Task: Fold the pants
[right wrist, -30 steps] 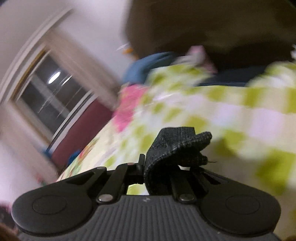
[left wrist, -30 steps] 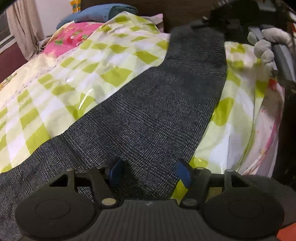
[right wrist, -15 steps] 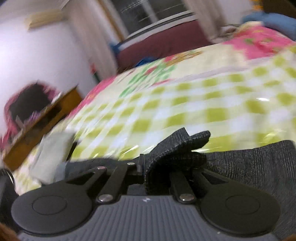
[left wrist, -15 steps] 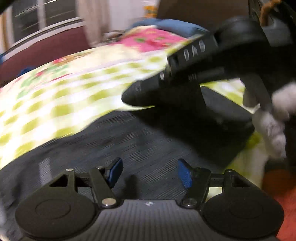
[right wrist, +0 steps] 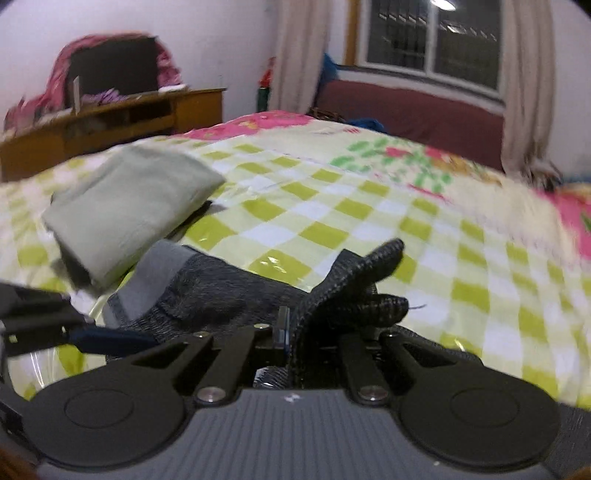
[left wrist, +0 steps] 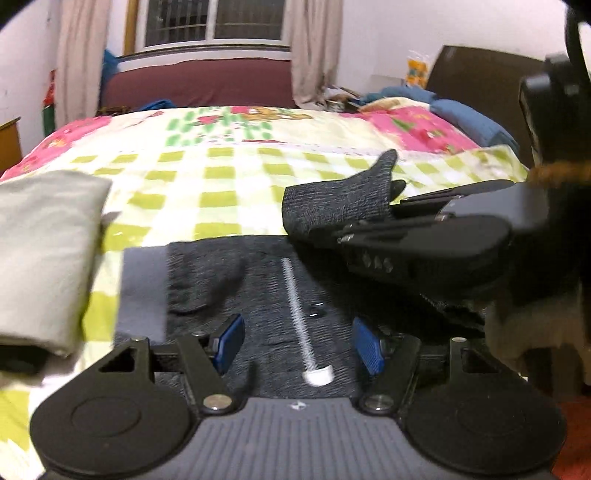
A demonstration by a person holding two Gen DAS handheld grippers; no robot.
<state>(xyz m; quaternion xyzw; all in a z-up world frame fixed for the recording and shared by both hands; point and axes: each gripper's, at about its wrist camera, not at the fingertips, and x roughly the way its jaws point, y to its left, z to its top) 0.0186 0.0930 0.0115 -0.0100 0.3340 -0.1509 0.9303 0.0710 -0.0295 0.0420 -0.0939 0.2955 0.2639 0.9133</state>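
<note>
Right gripper (right wrist: 291,332) pinched a bunched hem of the dark pants (left wrist: 266,295), carrying it toward the twelve-o'clock waistband for folding; left gripper (left wrist: 299,343) hovered open, empty, above them on the bed (left wrist: 229,173).

Pants (left wrist: 266,295) lie on the bed (left wrist: 229,173), waistband (left wrist: 142,291) leftward; a folded cloth (left wrist: 44,251) lies left of them; window (left wrist: 214,22) and curtains (left wrist: 310,48) stand behind.

The dark grey knit pants (left wrist: 266,295) lie on the green-checked bedspread (right wrist: 369,210), grey waistband (left wrist: 142,291) and white drawstring (left wrist: 299,321) showing, one bunched end (right wrist: 354,280) lifted clear above them.
</note>
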